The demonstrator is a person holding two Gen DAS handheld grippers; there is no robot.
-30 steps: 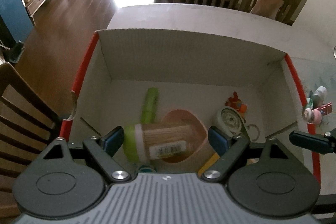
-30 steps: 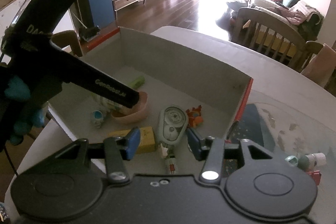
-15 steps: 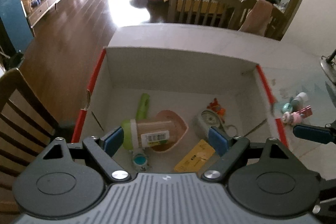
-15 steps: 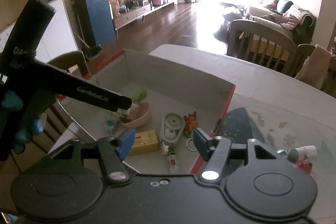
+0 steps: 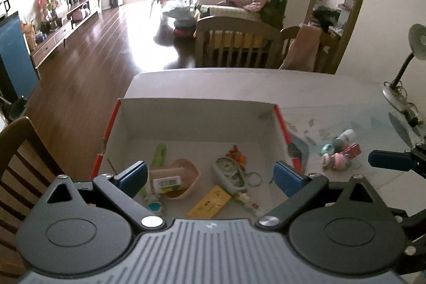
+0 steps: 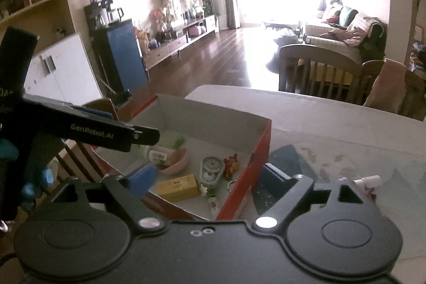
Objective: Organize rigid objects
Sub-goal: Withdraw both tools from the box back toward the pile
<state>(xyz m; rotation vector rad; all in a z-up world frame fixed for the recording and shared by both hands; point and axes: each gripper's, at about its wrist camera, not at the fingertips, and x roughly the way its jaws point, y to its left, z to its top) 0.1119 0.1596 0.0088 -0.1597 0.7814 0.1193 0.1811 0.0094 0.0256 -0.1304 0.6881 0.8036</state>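
A white cardboard box with red edges (image 5: 186, 121) (image 6: 213, 121) sits on the table. In it lie a toothpick jar (image 5: 165, 178) on a pink dish (image 5: 190, 172), a green tube (image 5: 159, 155), a grey-green tape dispenser (image 5: 230, 173) (image 6: 211, 169), a yellow box (image 5: 209, 202) (image 6: 177, 186) and an orange toy (image 5: 237, 155). My left gripper (image 5: 210, 177) is open and empty, well above the box's near side. My right gripper (image 6: 205, 176) is open and empty, above the box's near right corner. Small bottles and pink toys (image 5: 339, 153) lie on the table right of the box.
A desk lamp (image 5: 399, 87) stands at the table's far right. Wooden chairs (image 5: 234, 44) stand behind the table and one (image 5: 18, 151) stands at its left. The left gripper's arm (image 6: 87, 132) crosses the right wrist view at left.
Both grippers have risen and pulled back from the box. The toothpick jar, between the left fingers a second ago, now lies on the pink dish.
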